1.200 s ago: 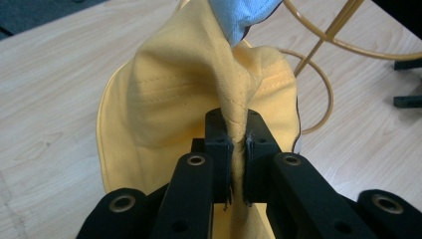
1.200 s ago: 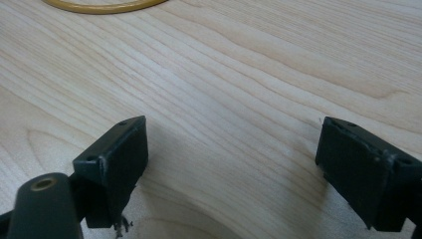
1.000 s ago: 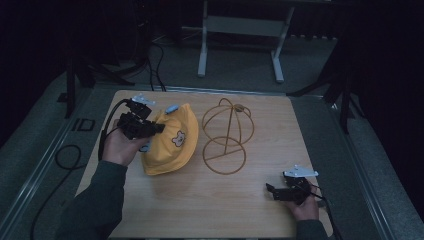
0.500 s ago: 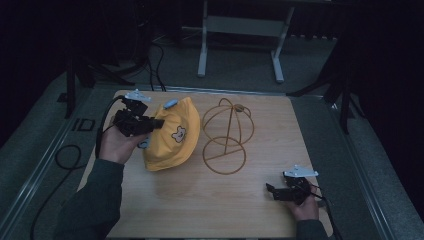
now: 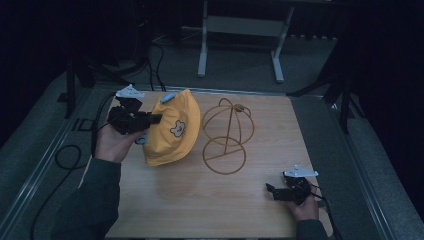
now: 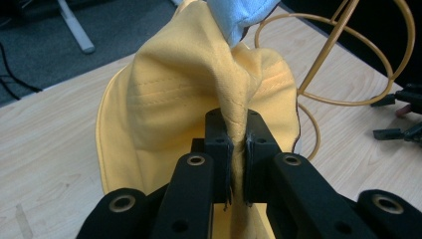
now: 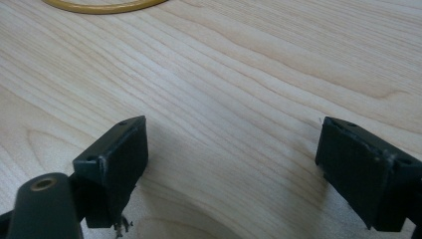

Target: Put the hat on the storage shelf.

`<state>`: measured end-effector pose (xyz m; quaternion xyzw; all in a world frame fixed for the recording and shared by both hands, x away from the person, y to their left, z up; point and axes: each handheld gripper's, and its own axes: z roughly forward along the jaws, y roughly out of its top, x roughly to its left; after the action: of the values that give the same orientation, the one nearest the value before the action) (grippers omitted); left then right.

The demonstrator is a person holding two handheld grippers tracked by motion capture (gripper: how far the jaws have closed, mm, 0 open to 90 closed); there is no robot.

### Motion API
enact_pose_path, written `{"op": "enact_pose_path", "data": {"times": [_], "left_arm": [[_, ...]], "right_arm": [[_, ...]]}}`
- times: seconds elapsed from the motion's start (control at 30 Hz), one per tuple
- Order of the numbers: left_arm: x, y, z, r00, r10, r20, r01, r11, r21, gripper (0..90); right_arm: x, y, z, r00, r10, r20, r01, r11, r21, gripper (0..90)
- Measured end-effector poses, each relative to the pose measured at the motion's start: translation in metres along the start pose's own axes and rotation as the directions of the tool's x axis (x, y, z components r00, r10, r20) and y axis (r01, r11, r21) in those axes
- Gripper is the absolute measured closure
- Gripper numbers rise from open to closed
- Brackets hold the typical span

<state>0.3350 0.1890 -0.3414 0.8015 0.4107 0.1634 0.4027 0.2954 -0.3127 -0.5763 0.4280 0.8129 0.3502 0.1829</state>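
Two hand-held grippers are at work over the wooden counter (image 5: 200, 200). At the left, the left hand-held gripper (image 5: 152, 119) has its jaws pinched tight on a fold of the yellow cap (image 5: 172, 127), whose fabric bunches between the pads; the cap's lower edge lies on the counter, just beside the gold wire hat stand (image 5: 226, 135) at the middle. Far right, near the front edge, the right hand-held gripper (image 5: 270, 190) lies low on the counter, jaws spread wide with nothing between them.

We see the cap (image 5: 172, 130) on the table (image 5: 200, 200) left of the wire stand (image 5: 227, 135), with the right gripper (image 5: 272, 191) near the front right corner.
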Motion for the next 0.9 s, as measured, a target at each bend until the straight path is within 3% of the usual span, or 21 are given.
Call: {"op": "enact_pose_path", "data": {"times": [0.37, 0.5, 0.73, 0.9], "left_arm": [[-0.001, 0.004, -0.012, 0.9992, 0.038, -0.005, -0.039, 0.9986, -0.035, 83.9], [-0.002, 0.005, -0.014, 0.9978, 0.064, 0.015, -0.064, 0.9973, -0.036, 83.8], [-0.001, 0.006, -0.018, 0.9969, 0.065, 0.045, -0.062, 0.9957, -0.069, 83.8], [0.0, 0.006, -0.022, 0.9934, 0.09, 0.071, -0.083, 0.9915, -0.101, 83.9]], "right_arm": [[0.0, 0.0, 0.0, 1.0, 0.005, 0.001, -0.005, 1.0, 0.0, 13.1], [0.0, 0.0, 0.0, 1.0, 0.006, 0.001, -0.006, 1.0, -0.001, 13.1], [0.0, 0.0, 0.0, 1.0, 0.006, 0.002, -0.006, 1.0, -0.001, 13.1], [0.0, 0.0, 0.0, 1.0, 0.005, 0.002, -0.005, 1.0, -0.001, 13.0]]}}
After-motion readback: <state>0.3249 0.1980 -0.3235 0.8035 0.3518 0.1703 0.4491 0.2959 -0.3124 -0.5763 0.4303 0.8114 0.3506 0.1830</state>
